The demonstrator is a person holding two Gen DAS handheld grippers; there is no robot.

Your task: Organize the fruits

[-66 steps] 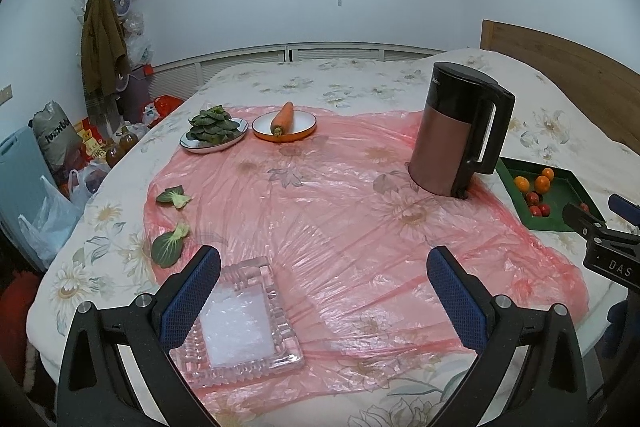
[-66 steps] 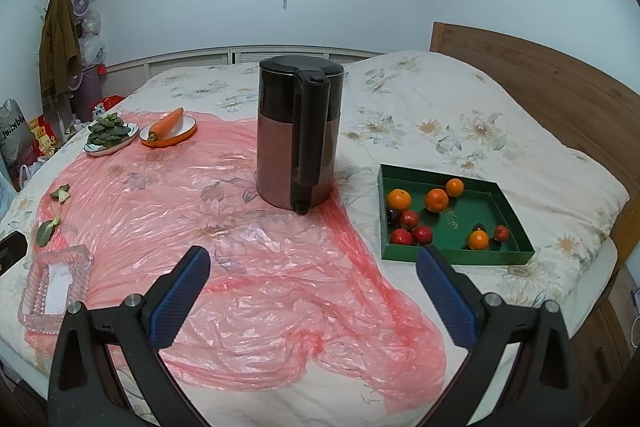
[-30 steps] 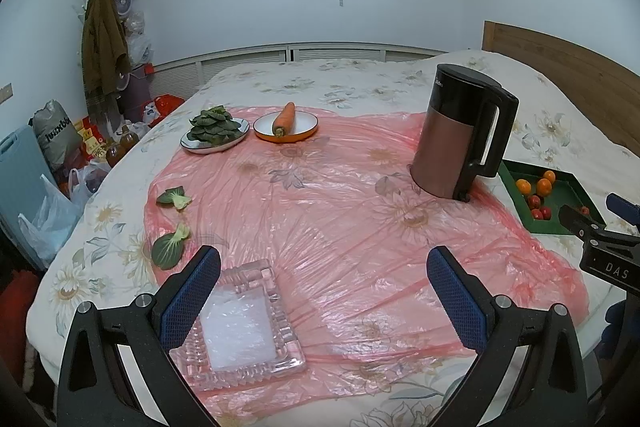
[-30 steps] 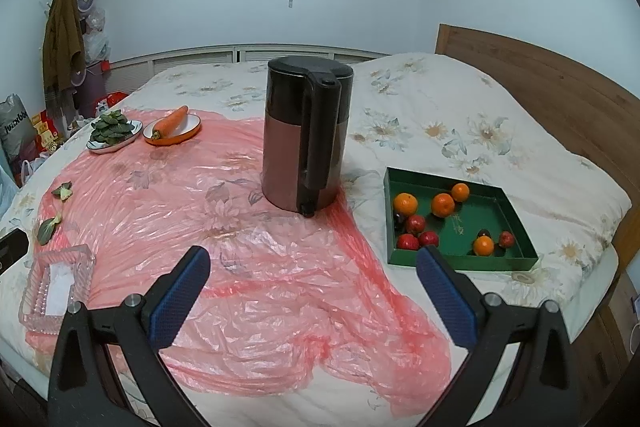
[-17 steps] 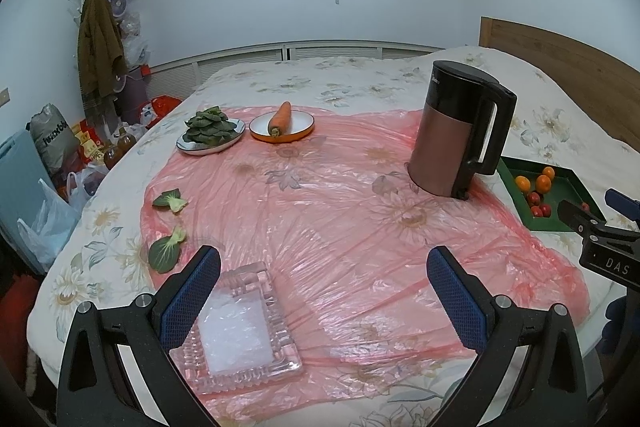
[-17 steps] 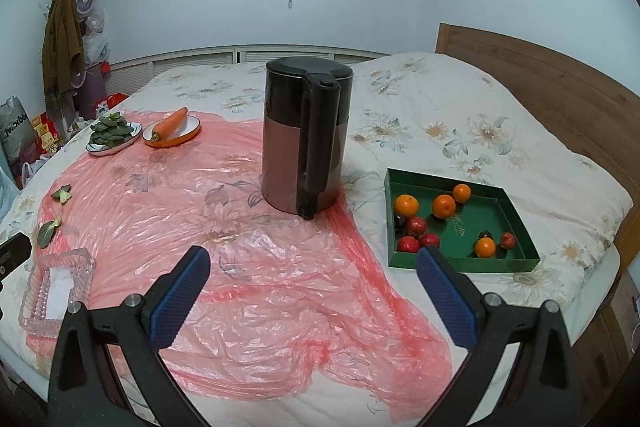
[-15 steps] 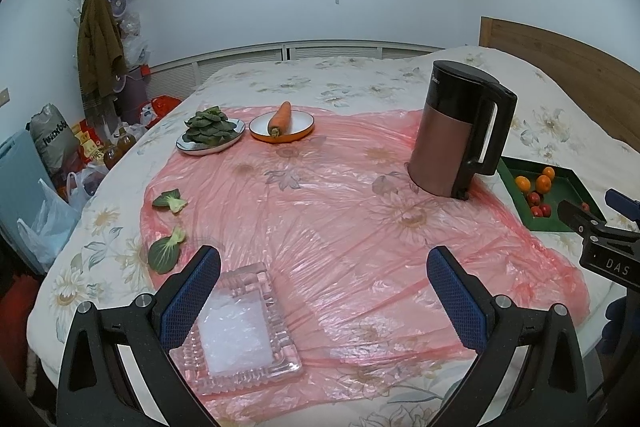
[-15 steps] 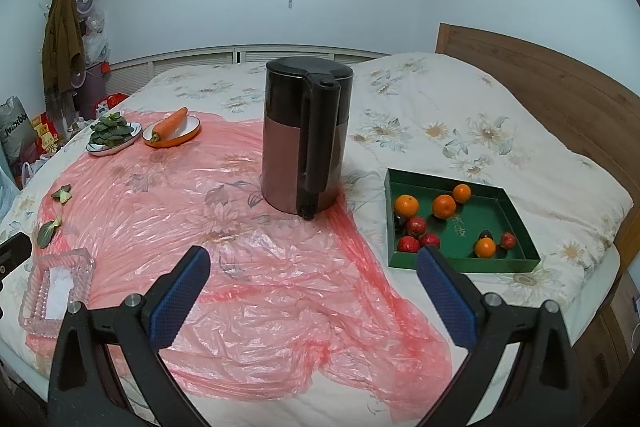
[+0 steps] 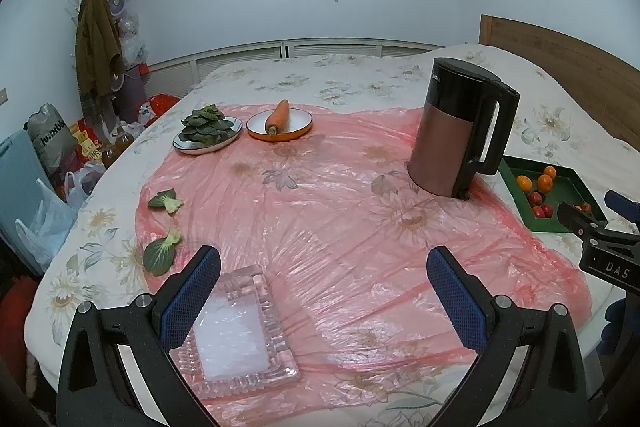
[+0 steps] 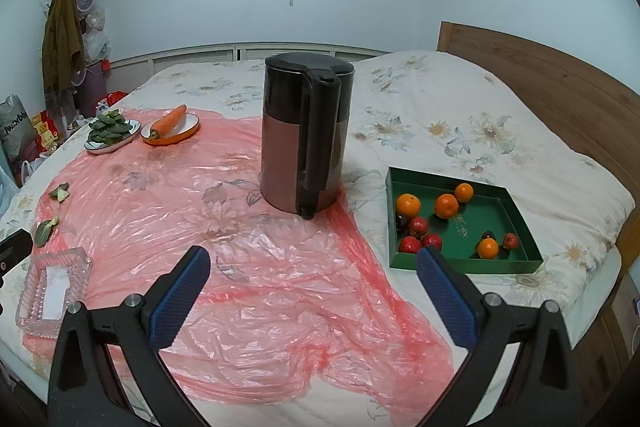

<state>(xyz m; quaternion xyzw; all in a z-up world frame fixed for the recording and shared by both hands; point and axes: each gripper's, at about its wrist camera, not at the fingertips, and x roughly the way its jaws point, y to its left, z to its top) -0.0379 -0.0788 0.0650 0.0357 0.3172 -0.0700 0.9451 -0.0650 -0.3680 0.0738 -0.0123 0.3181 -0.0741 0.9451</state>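
Observation:
A green tray (image 10: 516,261) lies on the bed at the right, holding several oranges (image 10: 446,205) and small red fruits (image 10: 418,226); it also shows at the right edge of the left wrist view as the green tray (image 9: 508,169). A clear glass dish (image 9: 236,331) rests on the pink plastic sheet (image 9: 320,219) near the bed's front left, seen too as the glass dish (image 10: 54,291). My left gripper (image 9: 320,287) hovers open above the sheet, its left finger over the dish. My right gripper (image 10: 312,283) is open, empty, just in front of the tray.
A brown and black kettle (image 10: 306,135) stands between dish and tray. At the far left sit a plate of greens (image 9: 207,131) and a carrot (image 9: 278,117) on an orange-rimmed plate. Two loose leaves (image 9: 160,257) lie at the sheet's left edge. A wooden headboard (image 10: 540,87) bounds the right.
Both views have shifted only slightly; both grippers remain open and empty, and nothing on the bed has moved.

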